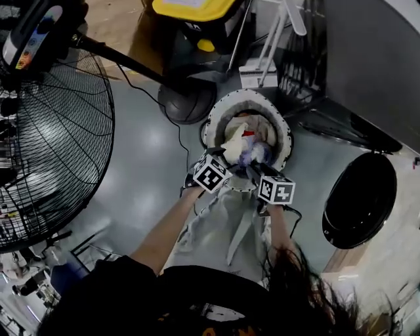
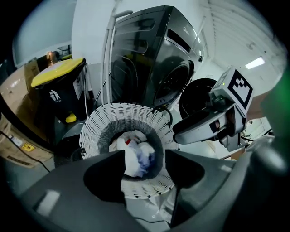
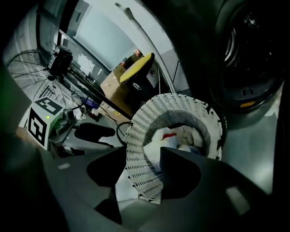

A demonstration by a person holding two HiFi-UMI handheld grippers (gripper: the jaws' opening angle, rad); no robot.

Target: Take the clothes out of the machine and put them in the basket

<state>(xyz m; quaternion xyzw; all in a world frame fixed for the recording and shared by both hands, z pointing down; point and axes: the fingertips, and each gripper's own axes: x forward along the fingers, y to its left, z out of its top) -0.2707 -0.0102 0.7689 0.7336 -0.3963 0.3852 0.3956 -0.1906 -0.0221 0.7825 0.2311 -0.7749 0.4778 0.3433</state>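
A white woven basket (image 1: 246, 96) (image 2: 97, 127) (image 3: 140, 131) stands on the floor with white, blue and red clothes (image 1: 246, 141) (image 2: 140, 158) (image 3: 174, 136) inside. My left gripper (image 1: 220, 161) (image 2: 145, 156) and right gripper (image 1: 262, 174) (image 3: 144, 154) hover side by side over its near rim, both with jaws apart and the basket showing through the gaps. A pale garment (image 1: 223, 223) (image 2: 152, 213) spreads beneath them, from the near rim toward me. The dark washing machine (image 2: 149, 59) stands behind the basket, its round door (image 1: 359, 200) swung open.
A big wire fan (image 1: 52, 151) fills the left, its round base (image 1: 187, 102) and cable close to the basket. A bin with a yellow lid (image 1: 197, 10) (image 2: 59, 72) (image 3: 136, 68) sits beyond it. Cardboard boxes (image 2: 18, 113) line the far left.
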